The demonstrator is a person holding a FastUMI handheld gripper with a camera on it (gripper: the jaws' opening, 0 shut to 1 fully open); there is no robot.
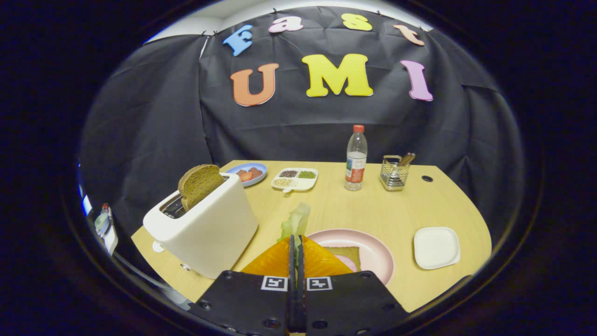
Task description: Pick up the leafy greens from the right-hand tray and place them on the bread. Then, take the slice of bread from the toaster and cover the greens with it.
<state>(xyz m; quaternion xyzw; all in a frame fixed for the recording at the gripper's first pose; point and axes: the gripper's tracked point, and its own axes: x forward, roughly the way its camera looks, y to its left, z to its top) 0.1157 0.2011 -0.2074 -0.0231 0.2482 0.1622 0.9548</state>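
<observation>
**Two fingers closed on the greens, above the plate**

Two fingers are pressing together with hardly a gap, and we are seeing the gripper (295, 245) pinching the greens (295, 221) at their lower end. The pale leaf is standing up just past the fingertips, tilted slightly, clear of the table.

Just beneath and ahead of the fingers we are looking at a pink plate (373, 249). A slice of bread (347, 255) is lying flat on it, with something pinkish partly covering its near corner; we cannot tell what that is. The fingers are partly hiding the plate's left side.

To the left of the fingers, a white toaster (205, 228) is sitting on the wooden table (373, 210), and a second brown slice (199, 184) is sticking up out of its slot, leaning a little. To the right of the plate, well apart from it, a white square tray (436, 247) is resting near the table's edge.

Beyond the leaf, along the far side of the table, we are making out a blue dish (247, 172) with reddish pieces, a white divided dish (295, 179) holding grains or seeds, a clear bottle (356, 158) with a red cap standing upright, and a wire basket (394, 173) holding utensils.
</observation>
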